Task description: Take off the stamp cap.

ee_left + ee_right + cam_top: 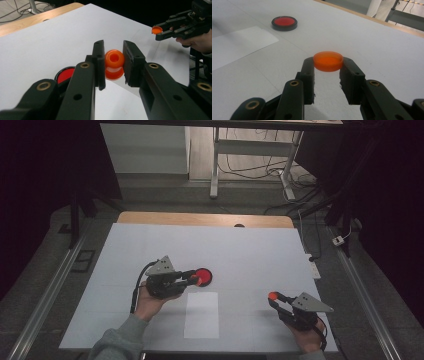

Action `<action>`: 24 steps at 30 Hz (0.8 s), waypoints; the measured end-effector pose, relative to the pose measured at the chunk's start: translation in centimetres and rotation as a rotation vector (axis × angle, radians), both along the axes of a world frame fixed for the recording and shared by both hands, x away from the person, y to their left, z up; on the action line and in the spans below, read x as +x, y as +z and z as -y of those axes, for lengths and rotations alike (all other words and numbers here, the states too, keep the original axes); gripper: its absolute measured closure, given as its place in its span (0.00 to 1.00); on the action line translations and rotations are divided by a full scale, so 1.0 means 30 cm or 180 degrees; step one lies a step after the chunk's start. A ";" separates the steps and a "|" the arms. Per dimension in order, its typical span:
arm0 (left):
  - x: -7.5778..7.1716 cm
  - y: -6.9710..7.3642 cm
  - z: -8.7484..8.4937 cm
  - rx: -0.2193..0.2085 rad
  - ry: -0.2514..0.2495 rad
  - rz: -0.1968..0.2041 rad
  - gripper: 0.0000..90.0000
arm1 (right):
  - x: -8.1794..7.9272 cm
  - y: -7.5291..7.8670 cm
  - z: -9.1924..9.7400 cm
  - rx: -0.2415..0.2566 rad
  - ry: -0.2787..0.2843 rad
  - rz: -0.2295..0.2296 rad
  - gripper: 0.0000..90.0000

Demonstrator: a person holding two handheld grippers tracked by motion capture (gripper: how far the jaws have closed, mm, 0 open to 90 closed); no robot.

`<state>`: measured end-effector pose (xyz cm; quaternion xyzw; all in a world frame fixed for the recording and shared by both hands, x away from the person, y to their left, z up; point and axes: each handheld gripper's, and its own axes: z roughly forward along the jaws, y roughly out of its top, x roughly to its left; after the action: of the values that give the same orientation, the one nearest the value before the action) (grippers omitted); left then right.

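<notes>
My left gripper is shut on a small orange bottle whose open mouth faces the camera. In the high view this gripper lies left of centre, its tips right beside a red disc with a black rim. My right gripper is shut on a flat orange cap, held level just above the table. It sits at the lower right in the high view, and the left gripper view shows it farther off with the cap at its tips. The two grippers are well apart.
The red disc rests on the white table cover. A white sheet of paper lies flat between the two hands, near the front edge. A wooden table edge runs along the back, with desk legs and cables beyond.
</notes>
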<state>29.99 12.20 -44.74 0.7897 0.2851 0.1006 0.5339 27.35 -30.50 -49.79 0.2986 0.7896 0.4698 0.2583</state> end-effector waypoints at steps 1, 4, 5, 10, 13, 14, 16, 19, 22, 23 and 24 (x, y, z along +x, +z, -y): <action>0.000 0.003 -0.001 -0.0003 0.0011 0.0007 0.81 | 0.000 -0.001 -0.002 -0.0005 0.0006 -0.0004 0.72; 0.004 0.008 -0.003 -0.0007 0.0021 0.0015 0.81 | -0.001 0.000 -0.001 -0.0008 0.0008 0.0002 0.72; 0.006 0.008 -0.001 0.0003 0.0025 0.0016 0.81 | -0.001 0.001 0.001 -0.0007 0.0004 0.0008 0.72; 0.016 0.002 0.006 0.0062 0.0050 0.0003 0.81 | -0.002 0.000 0.003 -0.0003 -0.0006 0.0004 0.72; 0.022 0.000 0.006 0.0075 0.0065 -0.0007 0.81 | -0.003 0.000 0.002 -0.0015 -0.0010 -0.0003 0.72; 0.025 0.000 0.006 0.0085 0.0069 -0.0005 0.81 | -0.004 -0.001 0.001 -0.0026 -0.0023 -0.0001 0.72; 0.029 -0.001 0.006 0.0093 0.0084 -0.0011 0.81 | -0.003 -0.002 0.002 -0.0030 -0.0021 -0.0003 0.72; 0.037 -0.001 0.006 0.0119 0.0101 -0.0005 0.81 | -0.002 -0.003 0.004 -0.0021 -0.0021 -0.0005 0.72; 0.047 -0.002 0.006 0.0127 0.0105 -0.0015 0.81 | 0.000 -0.004 0.007 -0.0028 -0.0032 -0.0003 0.72; 0.051 -0.002 0.006 0.0135 0.0104 -0.0014 0.81 | 0.000 -0.004 0.007 -0.0029 -0.0035 -0.0004 0.72; 0.054 -0.003 0.007 0.0138 0.0109 -0.0019 0.81 | 0.000 -0.005 0.007 -0.0031 -0.0038 -0.0007 0.72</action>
<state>31.62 11.99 -44.84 0.7963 0.2980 0.1136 0.5140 27.36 -30.71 -49.94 0.3026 0.7904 0.4640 0.2617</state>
